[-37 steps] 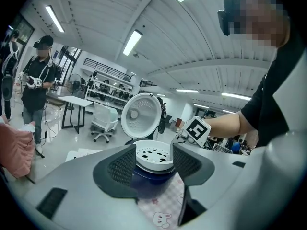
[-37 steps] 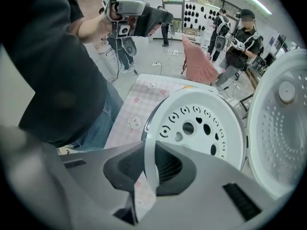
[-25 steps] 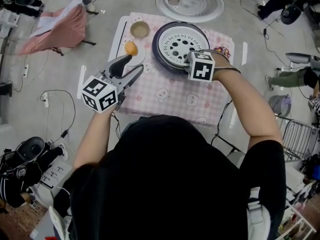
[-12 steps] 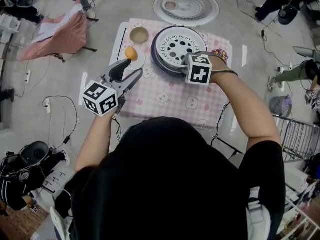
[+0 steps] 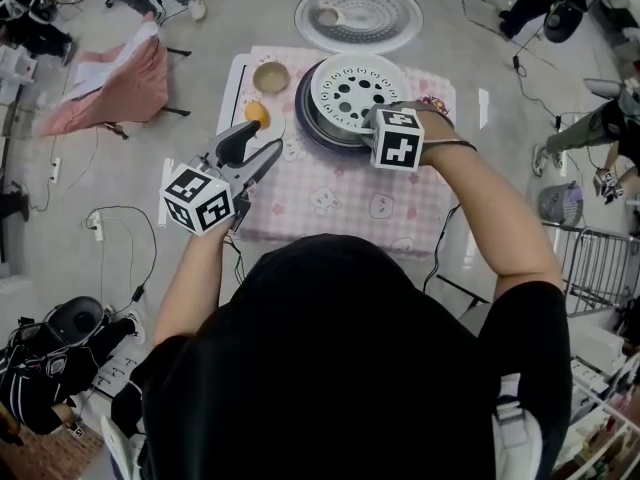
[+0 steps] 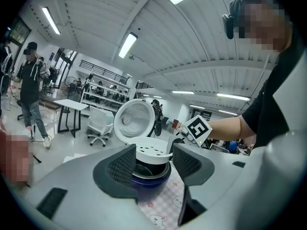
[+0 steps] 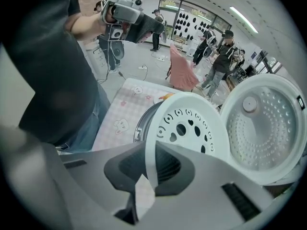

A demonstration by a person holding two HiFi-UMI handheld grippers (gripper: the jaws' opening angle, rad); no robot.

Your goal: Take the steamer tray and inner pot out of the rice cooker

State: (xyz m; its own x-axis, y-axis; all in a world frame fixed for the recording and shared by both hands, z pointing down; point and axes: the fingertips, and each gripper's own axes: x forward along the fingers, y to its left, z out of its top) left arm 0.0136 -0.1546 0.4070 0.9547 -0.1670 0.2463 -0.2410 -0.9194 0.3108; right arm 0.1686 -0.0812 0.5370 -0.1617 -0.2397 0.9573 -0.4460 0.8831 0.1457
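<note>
White steamer tray [image 7: 189, 128], tilted, is pinched by the right gripper [image 7: 149, 167].

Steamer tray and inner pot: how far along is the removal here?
Done: the lid stands open. In hand: the right gripper is shut on the rim of the steamer tray, which sits raised above the inner pot. Left: set the tray down, then lift the pot out of the rice cooker; the left gripper is open and empty.
</note>
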